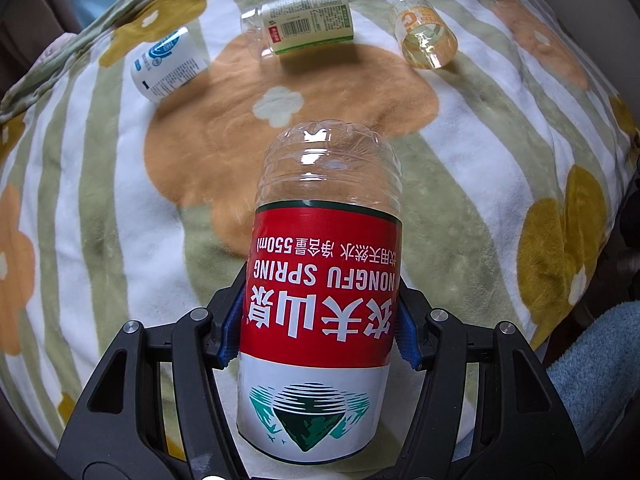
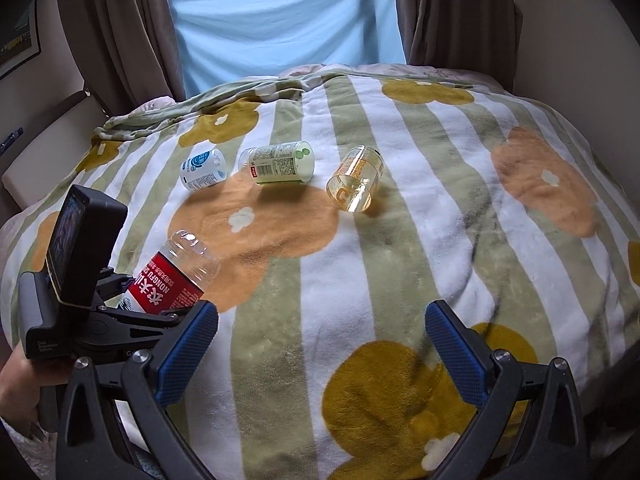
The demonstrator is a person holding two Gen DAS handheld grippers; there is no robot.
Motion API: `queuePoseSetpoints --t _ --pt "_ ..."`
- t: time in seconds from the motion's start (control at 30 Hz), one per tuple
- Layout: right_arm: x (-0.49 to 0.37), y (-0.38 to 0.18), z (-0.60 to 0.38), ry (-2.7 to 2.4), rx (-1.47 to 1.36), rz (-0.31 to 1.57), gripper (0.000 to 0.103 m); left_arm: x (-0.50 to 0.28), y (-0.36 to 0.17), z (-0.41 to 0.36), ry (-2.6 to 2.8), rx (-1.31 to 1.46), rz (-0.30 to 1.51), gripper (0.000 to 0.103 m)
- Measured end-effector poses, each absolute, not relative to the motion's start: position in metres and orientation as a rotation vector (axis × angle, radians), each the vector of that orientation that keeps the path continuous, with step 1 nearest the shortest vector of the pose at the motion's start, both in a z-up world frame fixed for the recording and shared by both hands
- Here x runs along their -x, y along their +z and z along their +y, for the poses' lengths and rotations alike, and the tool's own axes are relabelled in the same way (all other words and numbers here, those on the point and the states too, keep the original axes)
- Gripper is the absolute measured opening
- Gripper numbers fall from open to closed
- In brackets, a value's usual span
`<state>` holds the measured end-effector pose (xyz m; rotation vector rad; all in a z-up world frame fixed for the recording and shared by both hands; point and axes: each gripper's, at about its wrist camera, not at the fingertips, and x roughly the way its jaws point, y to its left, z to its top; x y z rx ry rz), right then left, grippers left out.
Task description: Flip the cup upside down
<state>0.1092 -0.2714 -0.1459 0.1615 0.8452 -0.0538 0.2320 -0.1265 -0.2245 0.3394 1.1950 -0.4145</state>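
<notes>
A clear plastic cup (image 1: 320, 280) cut from a water bottle, with a red and white label, is clamped at its label by my left gripper (image 1: 320, 326), which is shut on it. Its ribbed closed base points away from the camera and the label text reads upside down. In the right wrist view the same cup (image 2: 172, 276) tilts up and away above the blanket, with the left gripper (image 2: 132, 308) under it. My right gripper (image 2: 320, 312) hangs open over the blanket, with nothing between its blue pads (image 2: 188, 344).
Three other cups lie on their sides on the striped flower blanket (image 2: 400, 240): a white one (image 2: 202, 170), a green-labelled one (image 2: 278, 162) and a clear orange-printed one (image 2: 354, 184). Curtains and a blue-covered window (image 2: 280, 20) stand behind. A hand (image 2: 16, 384) holds the left gripper.
</notes>
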Motion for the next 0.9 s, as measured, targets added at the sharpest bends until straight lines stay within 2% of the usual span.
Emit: queuePoseSetpoints --t 0.23,0.47,0.53,0.57,0.6,0.9 --pt "-0.105 -0.147 -0.273 -0.044 -0.167 0.854 0.103 -0.243 -0.254 -0.127 -0.36 -0.323 1.255 0.058" --pt "-0.105 -0.148 -0.273 -0.038 -0.179 0.857 0.103 -0.244 -0.255 -0.128 -0.348 -0.328 1.234 0.06" --pt "-0.105 -0.147 -0.272 -0.032 -0.184 0.858 0.103 -0.242 -0.253 -0.13 -0.327 -0.353 1.232 0.076" --pt "-0.105 -0.147 -0.272 -0.029 -0.186 0.858 0.103 -0.241 -0.252 -0.131 -0.316 -0.366 1.228 0.096" --pt "-0.106 -0.146 -0.272 -0.025 -0.19 0.86 0.103 -0.239 -0.249 -0.131 -0.314 -0.371 1.212 0.103" --pt "-0.123 -0.134 -0.278 0.03 -0.296 0.902 0.103 -0.207 -0.209 -0.114 -0.307 -0.396 1.086 0.103"
